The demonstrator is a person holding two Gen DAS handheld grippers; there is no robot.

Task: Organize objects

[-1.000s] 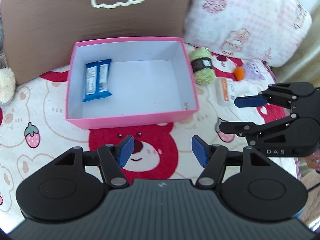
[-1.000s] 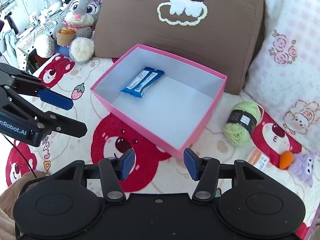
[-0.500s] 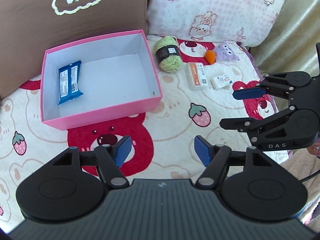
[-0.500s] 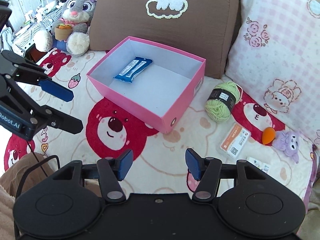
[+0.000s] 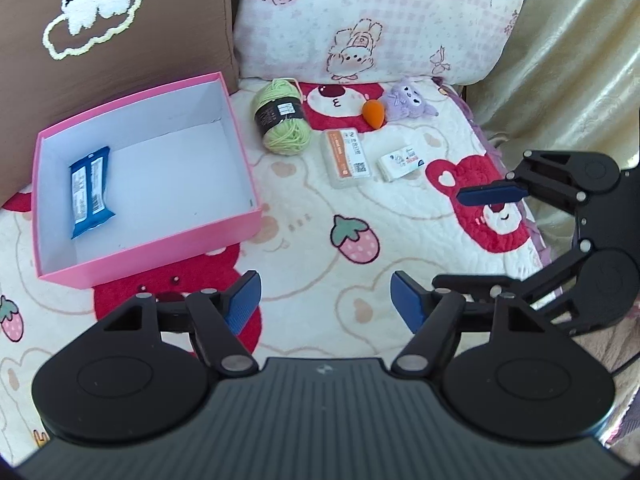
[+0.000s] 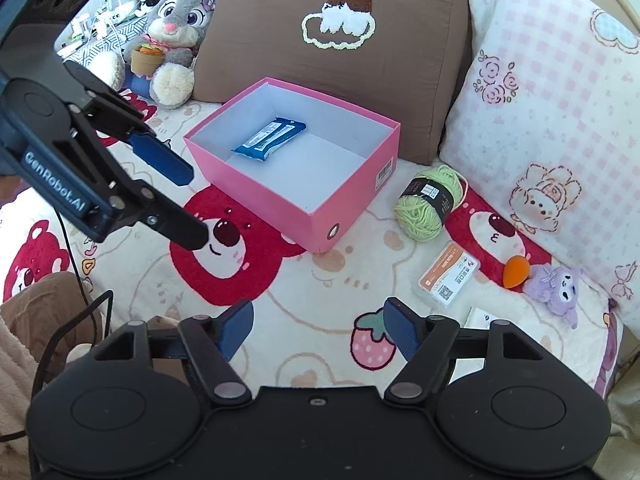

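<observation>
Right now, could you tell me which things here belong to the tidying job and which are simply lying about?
For the job:
pink box
blue snack packet, in the box
green yarn ball
orange-labelled case
small white packet
orange sponge
purple plush

Just lying about:
brown cushion
pink pillow
rabbit plush
</observation>
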